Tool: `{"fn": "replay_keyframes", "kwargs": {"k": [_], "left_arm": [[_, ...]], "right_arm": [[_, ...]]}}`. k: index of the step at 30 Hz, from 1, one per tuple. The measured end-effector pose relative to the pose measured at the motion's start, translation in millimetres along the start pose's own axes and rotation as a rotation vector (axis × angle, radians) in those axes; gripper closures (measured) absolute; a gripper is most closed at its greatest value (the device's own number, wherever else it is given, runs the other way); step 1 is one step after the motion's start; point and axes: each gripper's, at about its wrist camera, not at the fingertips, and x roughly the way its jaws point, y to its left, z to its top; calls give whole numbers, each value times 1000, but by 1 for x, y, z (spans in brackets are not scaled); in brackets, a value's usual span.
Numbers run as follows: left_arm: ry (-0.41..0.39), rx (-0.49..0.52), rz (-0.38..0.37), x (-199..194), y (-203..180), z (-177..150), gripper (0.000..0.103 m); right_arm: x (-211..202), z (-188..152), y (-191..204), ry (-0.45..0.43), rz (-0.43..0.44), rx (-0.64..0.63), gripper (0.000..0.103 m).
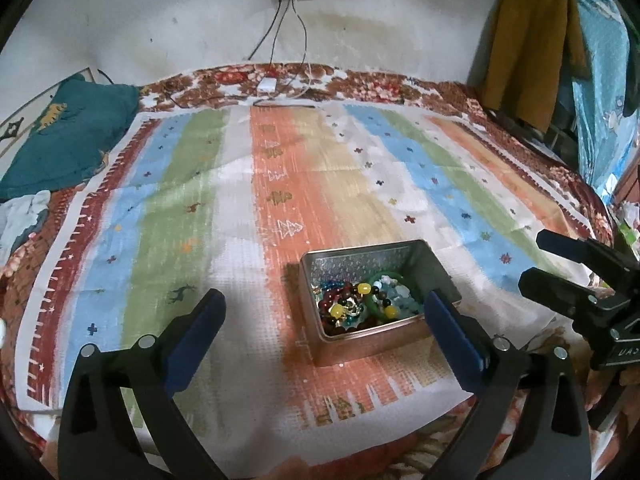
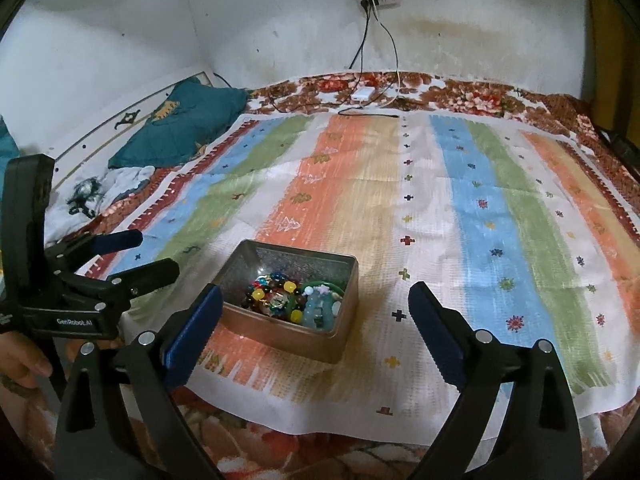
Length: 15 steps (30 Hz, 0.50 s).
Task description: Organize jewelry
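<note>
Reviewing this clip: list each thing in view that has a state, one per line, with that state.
Left hand-held gripper: open, nothing between its pads.
Right hand-held gripper: open, nothing between its pads.
Metal tin: no lid on it, upright on the striped cloth.
Bead bracelets: piled inside the tin.
Wall power strip: cables plugged in, a small light showing.

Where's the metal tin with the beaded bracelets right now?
The metal tin sits open on the orange stripe of the striped cloth, near its front edge. In the left wrist view it lies between the left gripper fingers; nothing grips it.
</note>
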Motion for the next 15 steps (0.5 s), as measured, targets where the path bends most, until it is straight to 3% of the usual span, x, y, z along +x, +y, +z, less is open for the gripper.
{"fn": "replay_keyframes", "kwargs": {"k": [15], "left_arm": [[-32, 54, 7, -4, -13, -9, 6]], "right_arm": [[-12, -5, 2, -53, 8, -2, 8]]}}
